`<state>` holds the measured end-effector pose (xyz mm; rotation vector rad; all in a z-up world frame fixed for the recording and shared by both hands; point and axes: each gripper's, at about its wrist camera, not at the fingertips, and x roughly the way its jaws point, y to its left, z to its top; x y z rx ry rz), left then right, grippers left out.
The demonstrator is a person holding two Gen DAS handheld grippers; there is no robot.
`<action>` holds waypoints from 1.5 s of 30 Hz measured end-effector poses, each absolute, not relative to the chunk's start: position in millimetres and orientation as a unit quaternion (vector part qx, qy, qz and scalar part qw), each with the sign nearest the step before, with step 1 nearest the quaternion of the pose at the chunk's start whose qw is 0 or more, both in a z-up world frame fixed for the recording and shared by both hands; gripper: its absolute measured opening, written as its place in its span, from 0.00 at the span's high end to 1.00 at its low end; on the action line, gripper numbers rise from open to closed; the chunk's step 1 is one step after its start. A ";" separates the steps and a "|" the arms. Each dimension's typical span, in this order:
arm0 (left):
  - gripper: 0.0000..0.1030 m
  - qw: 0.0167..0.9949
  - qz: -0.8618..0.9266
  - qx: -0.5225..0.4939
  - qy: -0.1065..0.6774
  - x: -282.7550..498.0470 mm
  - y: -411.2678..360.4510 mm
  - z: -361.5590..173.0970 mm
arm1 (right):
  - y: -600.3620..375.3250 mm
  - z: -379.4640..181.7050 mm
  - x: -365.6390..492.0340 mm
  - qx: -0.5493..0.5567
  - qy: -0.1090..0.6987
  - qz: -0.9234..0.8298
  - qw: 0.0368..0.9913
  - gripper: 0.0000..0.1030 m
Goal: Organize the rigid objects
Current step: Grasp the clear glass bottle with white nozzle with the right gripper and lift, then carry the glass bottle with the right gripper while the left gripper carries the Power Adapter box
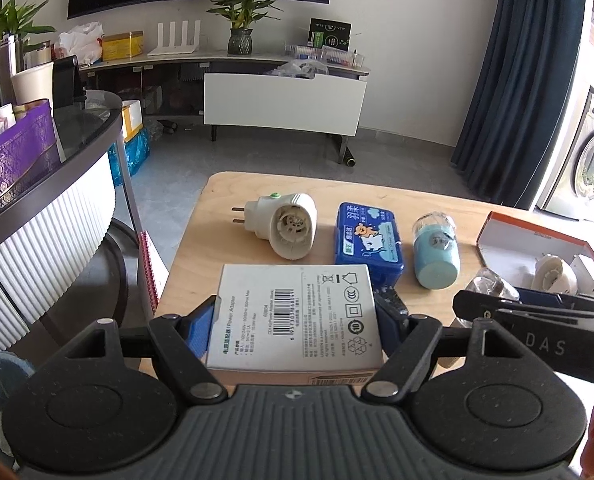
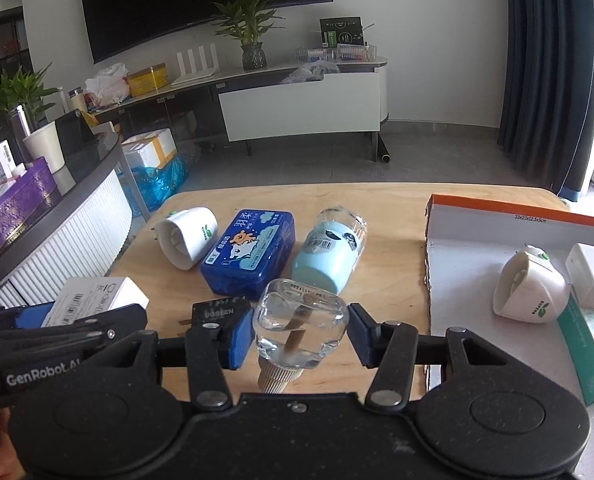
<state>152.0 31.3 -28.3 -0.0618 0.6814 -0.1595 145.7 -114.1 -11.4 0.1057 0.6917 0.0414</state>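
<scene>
White wall [image 1: 417,40] — grey floor [image 1: 257,152]

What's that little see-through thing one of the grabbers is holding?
On the wooden table, left of the orange-edged box, the right gripper holds a small clear bottle. Only it is transparent, with a brown wick.

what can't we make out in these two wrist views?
- Black UGREEN adapter: right view, mostly behind the right tongs' blue pad.
- Orange-rimmed box: left view, cut by the frame edge; right tongs cover its contents.
- White box small print: left view, unreadable.
</scene>
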 end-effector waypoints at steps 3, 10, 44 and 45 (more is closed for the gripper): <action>0.24 0.942 -0.085 -0.026 0.325 140.5 23.9 -19.0 | -117.5 2.1 128.0 0.058 0.326 0.026 0.943 0.40; 0.24 0.945 -0.091 -0.020 0.312 118.0 7.7 -3.4 | -125.2 26.2 92.0 0.053 0.309 0.025 0.949 0.40; 0.24 0.943 -0.134 0.000 0.306 64.7 -49.8 12.1 | -185.9 54.6 -1.5 0.051 0.289 -0.014 0.956 0.40; 0.24 0.942 -0.136 0.001 0.306 63.4 -51.0 11.8 | -188.0 54.5 -1.8 0.052 0.289 -0.017 0.956 0.40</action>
